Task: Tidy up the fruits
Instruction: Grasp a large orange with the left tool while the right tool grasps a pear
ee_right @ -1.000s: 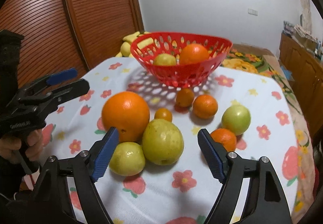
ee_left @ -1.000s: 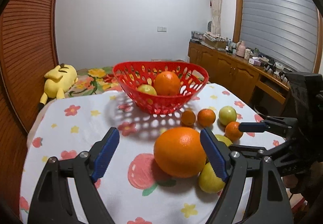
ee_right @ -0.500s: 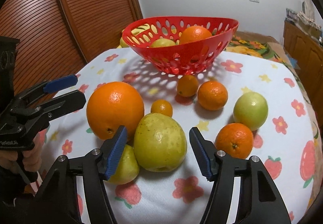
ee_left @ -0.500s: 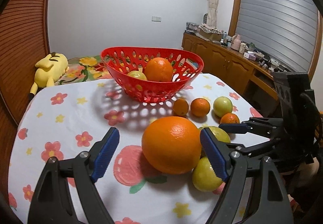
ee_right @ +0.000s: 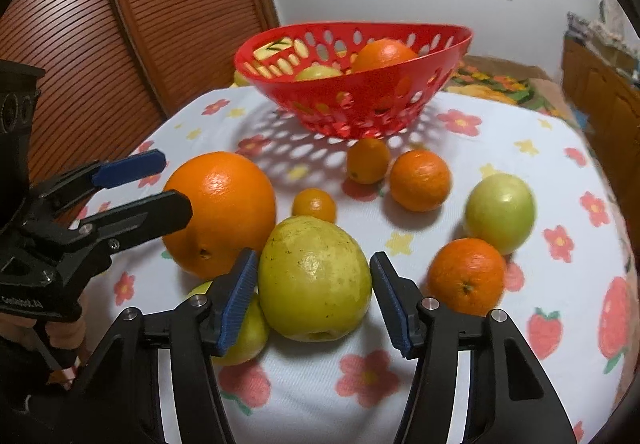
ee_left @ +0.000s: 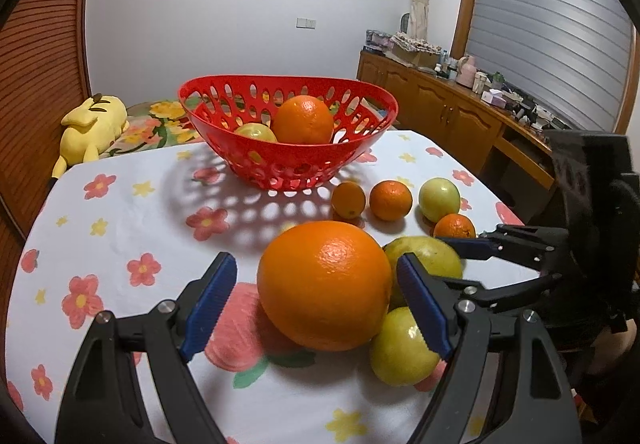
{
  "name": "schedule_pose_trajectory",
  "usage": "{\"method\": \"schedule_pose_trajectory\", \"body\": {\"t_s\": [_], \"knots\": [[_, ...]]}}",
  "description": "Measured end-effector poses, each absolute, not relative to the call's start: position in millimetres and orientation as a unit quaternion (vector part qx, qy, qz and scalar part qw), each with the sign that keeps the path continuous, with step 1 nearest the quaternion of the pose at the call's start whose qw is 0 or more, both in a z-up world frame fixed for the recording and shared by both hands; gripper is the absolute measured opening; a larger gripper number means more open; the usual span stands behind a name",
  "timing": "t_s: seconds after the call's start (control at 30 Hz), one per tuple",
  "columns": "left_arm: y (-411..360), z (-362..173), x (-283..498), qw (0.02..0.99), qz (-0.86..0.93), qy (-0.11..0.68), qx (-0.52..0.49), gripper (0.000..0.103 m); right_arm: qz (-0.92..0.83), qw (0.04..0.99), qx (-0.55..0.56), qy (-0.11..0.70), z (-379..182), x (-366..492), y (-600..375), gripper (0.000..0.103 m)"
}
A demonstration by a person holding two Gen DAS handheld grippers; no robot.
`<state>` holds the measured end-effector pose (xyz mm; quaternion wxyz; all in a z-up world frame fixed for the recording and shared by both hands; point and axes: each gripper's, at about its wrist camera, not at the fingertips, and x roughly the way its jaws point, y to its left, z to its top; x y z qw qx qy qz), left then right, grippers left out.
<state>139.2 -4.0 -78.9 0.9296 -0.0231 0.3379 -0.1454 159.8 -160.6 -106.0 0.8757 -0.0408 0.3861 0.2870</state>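
A red perforated basket [ee_left: 288,160] [ee_right: 360,100] at the table's far side holds an orange [ee_left: 303,119] and a green fruit [ee_left: 256,132]. My left gripper [ee_left: 320,304] is open around the big orange [ee_left: 324,284] [ee_right: 224,212]; its jaws do not press it. My right gripper [ee_right: 310,300] is open, its jaws close on either side of the large yellow-green fruit [ee_right: 314,278] [ee_left: 428,260]. A smaller yellow-green fruit [ee_left: 404,348] [ee_right: 244,336] lies beside both.
Loose on the flowered tablecloth [ee_left: 120,228]: three small oranges [ee_right: 420,180] [ee_right: 367,160] [ee_right: 466,276], a tiny one [ee_right: 314,204], a green apple [ee_right: 500,212]. A yellow plush toy [ee_left: 92,128] lies beyond the table's far left. A wooden sideboard [ee_left: 448,112] stands on the right.
Both grippers have moved forward and lower onto their fruits. The right gripper's jaws have narrowed around the large yellow-green fruit. The left gripper now straddles the big orange.
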Motion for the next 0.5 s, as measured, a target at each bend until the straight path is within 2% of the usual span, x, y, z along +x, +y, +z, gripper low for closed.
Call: {"method": "schedule_pose_trajectory", "body": {"t_s": [0.5], "knots": [[-16.5,-90.4,152.5,0.918,-0.148,0.368,-0.012,0.083,0.264,0.889,-0.052,0.372,-110.7,149.3,-169.3,0.060]]}}
